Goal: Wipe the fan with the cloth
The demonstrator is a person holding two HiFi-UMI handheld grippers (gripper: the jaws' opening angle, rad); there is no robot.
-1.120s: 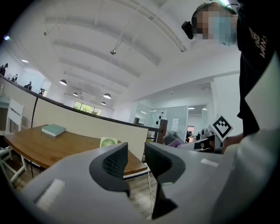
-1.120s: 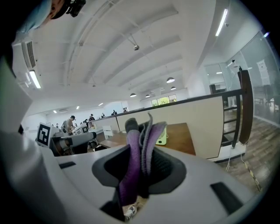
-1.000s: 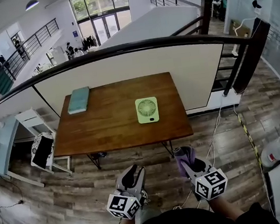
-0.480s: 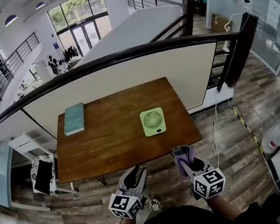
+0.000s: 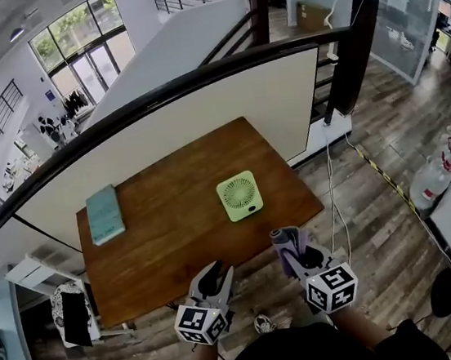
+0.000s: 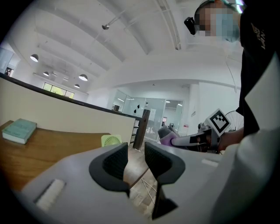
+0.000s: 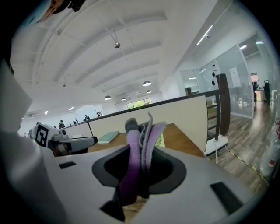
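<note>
A small pale green fan (image 5: pixel 240 195) lies flat on the right half of the brown wooden table (image 5: pixel 165 224); a bit of it shows behind the jaws as the fan (image 6: pixel 111 140) and the fan (image 7: pixel 160 141). My right gripper (image 5: pixel 288 245) is shut on a folded purple and grey cloth (image 5: pixel 287 243), which sticks up between the jaws as the cloth (image 7: pixel 139 148). It hovers just off the table's near edge, below the fan. My left gripper (image 5: pixel 213 275) is open with nothing between its jaws, also short of that edge, left of the right one.
A teal book (image 5: pixel 104 213) lies at the table's far left. A cream partition with a dark handrail (image 5: pixel 195 76) runs behind the table. A white stool (image 5: pixel 69 307) stands at the left, and cables (image 5: pixel 340 201) trail over the wooden floor at the right.
Both grippers have moved forward to the table's near edge. The view has swung, so the table and fan sit closer and tilted. The cloth stays clamped in the right gripper.
</note>
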